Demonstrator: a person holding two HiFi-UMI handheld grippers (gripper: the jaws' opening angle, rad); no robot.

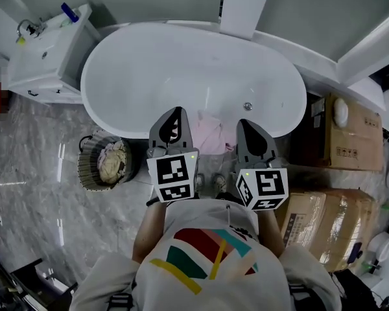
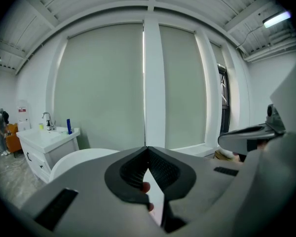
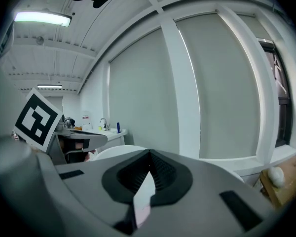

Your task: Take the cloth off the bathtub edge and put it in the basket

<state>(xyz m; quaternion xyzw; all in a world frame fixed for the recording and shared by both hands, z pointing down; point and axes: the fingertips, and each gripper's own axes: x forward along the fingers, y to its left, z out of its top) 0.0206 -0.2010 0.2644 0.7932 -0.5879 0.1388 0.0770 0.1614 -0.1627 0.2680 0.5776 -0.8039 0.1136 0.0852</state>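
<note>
- The person (image 1: 211, 264), in a white top with coloured stripes, stands on the grey marbled floor (image 1: 26, 193) at the near side of the bathtub, with one gripper in each hand.
- The left gripper (image 2: 147, 154) has its jaws pressed fully together with nothing between them. From the head view it sits over the tub's near rim and points across the tub.
- The right gripper (image 3: 149, 157) is likewise closed tight and empty. It is level with the left one and a little apart from it.
- The pink cloth (image 1: 211, 133) hangs over the near edge of the bathtub (image 1: 117, 57), in the gap between the two grippers. Neither gripper holds it.
- The basket (image 1: 85, 167), round and woven, stands on the floor to the left of the left gripper, close to the tub's outer wall. A pale crumpled fabric (image 1: 111, 161) lies inside it.
- Two cardboard boxes (image 1: 350, 138) sit on the floor at the right, beside the tub's right end.
- The bathtub is a white, free-standing oval. Its drain (image 1: 247, 106) is on the bottom towards the right end.
- A white vanity (image 1: 45, 57) stands at the tub's far left end. On its top are a faucet (image 1: 29, 26) and a blue bottle (image 1: 69, 11).
- Behind the tub, pale blinds (image 2: 101, 88) cover tall windows split by a white pillar (image 2: 151, 83).
</note>
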